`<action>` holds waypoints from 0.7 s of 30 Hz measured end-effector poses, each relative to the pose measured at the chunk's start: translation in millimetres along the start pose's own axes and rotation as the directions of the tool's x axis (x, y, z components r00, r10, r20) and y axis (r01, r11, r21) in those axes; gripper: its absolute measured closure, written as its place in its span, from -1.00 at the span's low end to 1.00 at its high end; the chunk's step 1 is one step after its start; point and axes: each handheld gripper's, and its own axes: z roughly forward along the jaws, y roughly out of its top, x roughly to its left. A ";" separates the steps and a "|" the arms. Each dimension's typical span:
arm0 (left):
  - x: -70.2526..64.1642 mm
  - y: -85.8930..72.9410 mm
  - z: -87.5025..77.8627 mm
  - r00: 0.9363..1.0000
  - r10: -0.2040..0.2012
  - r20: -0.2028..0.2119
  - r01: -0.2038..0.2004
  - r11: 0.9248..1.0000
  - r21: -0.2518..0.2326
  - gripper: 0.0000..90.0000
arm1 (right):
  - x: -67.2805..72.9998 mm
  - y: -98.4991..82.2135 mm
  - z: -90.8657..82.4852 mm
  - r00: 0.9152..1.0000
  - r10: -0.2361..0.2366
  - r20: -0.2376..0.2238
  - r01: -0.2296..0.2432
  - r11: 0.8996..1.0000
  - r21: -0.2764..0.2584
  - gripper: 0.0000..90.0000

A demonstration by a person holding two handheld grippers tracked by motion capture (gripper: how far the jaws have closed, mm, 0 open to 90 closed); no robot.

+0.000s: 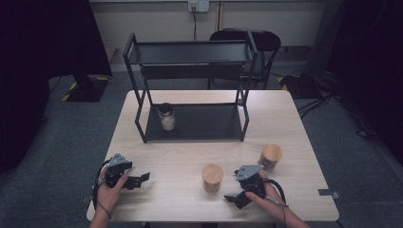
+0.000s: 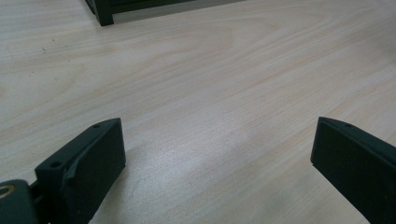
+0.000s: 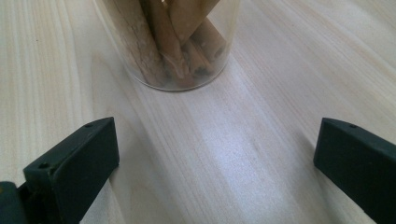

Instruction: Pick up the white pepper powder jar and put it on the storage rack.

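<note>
Light wooden table (image 1: 190, 152), square top, grain visible. On it: 1 black 2-tier metal rack (image 1: 192, 95) at 12 o'clock, 1 dark-lidded jar (image 1: 167, 117) on the rack's lower shelf, left end. 2 wood-lidded jars stand directly on the tabletop: one (image 1: 212, 177) at 5 o'clock, one (image 1: 271, 156) at 4 o'clock, apart.
</note>
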 end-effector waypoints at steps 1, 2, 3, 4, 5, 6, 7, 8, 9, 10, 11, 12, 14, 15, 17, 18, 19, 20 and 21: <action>0.0 -0.2 -0.2 1.000 -0.001 -0.001 0.001 1.000 0.000 -0.94 | 0.0 0.0 0.0 1.000 0.000 0.000 0.000 1.000 0.000 -1.00; 0.0 -0.2 -0.2 1.000 -0.001 -0.001 0.001 1.000 0.000 -0.94 | 0.0 0.0 0.0 1.000 -0.001 0.000 0.001 1.000 0.000 -1.00; 0.1 -0.5 -0.7 1.000 -0.002 -0.002 0.002 1.000 0.000 -0.94 | 0.0 0.0 0.0 1.000 0.000 0.000 0.000 1.000 0.000 -1.00; 0.3 -0.8 -1.1 1.000 -0.002 -0.003 0.002 1.000 0.001 -0.94 | 0.0 0.0 0.0 1.000 0.000 0.000 0.000 1.000 0.000 -1.00; 0.4 -1.0 -1.4 1.000 -0.001 -0.003 0.001 1.000 0.002 -0.94 | 0.0 0.0 0.0 1.000 0.000 0.000 0.000 1.000 0.000 -1.00; 0.5 -1.4 -1.8 1.000 -0.002 -0.004 0.002 1.000 0.003 -0.94 | 0.0 0.0 0.0 1.000 -0.001 0.000 0.001 1.000 0.000 -1.00; 0.6 -1.7 -2.0 1.000 -0.001 -0.005 0.001 1.000 0.003 -0.94 | -0.1 0.0 0.0 1.000 -0.001 0.000 0.001 1.000 0.000 -1.00; 0.8 -2.1 -2.4 1.000 -0.002 -0.005 0.002 1.000 0.004 -0.94 | 0.0 0.0 0.0 1.000 0.000 0.000 0.000 1.000 0.000 -1.00; 0.8 -2.5 -2.8 1.000 -0.003 -0.006 0.003 1.000 0.003 -0.94 | -0.1 0.0 0.0 1.000 -0.001 0.000 0.001 1.000 0.000 -1.00; 1.1 -2.9 -3.2 1.000 -0.002 -0.007 0.002 1.000 0.004 -0.94 | 0.0 0.0 0.0 1.000 -0.001 0.000 0.001 1.000 0.000 -1.00; 1.3 -3.2 -3.6 1.000 0.001 -0.007 0.000 1.000 0.006 -0.94 | -0.1 0.0 0.0 1.000 -0.001 0.000 0.001 1.000 0.000 -1.00; 1.4 -3.6 -3.9 1.000 0.000 -0.007 0.000 1.000 0.004 -0.94 | -0.1 0.0 0.0 1.000 -0.001 0.000 0.001 1.000 0.000 -1.00; 1.7 -4.3 -4.6 1.000 -0.001 -0.009 0.001 1.000 0.005 -0.94 | 0.0 0.0 0.0 1.000 0.000 0.000 0.000 1.000 0.000 -1.00; 1.8 -4.6 -4.8 1.000 -0.002 -0.011 0.002 1.000 0.007 -0.94 | 0.0 0.0 0.0 1.000 -0.001 0.000 0.001 1.000 0.000 -1.00; 2.0 -5.4 -5.5 1.000 -0.002 -0.012 0.002 1.000 0.006 -0.94 | 0.0 0.0 0.0 1.000 -0.001 0.000 0.001 1.000 0.000 -1.00; 2.0 -5.9 -5.7 1.000 -0.001 -0.014 0.001 1.000 0.006 -0.94 | 0.0 0.0 0.0 1.000 0.000 0.000 0.000 1.000 0.000 -1.00; 2.1 -6.3 -6.0 1.000 0.002 -0.015 -0.002 1.000 0.009 -0.94 | 0.0 0.0 0.0 1.000 0.000 0.000 0.000 1.000 0.000 -1.00; 2.3 -6.6 -6.3 1.000 0.003 -0.017 -0.002 1.000 0.009 -0.94 | 0.0 0.0 0.0 1.000 0.000 0.000 0.000 1.000 0.000 -1.00; 2.5 -7.0 -6.6 1.000 0.002 -0.017 -0.002 1.000 0.009 -0.94 | 0.0 0.0 0.0 1.000 0.000 0.000 0.000 1.000 0.000 -1.00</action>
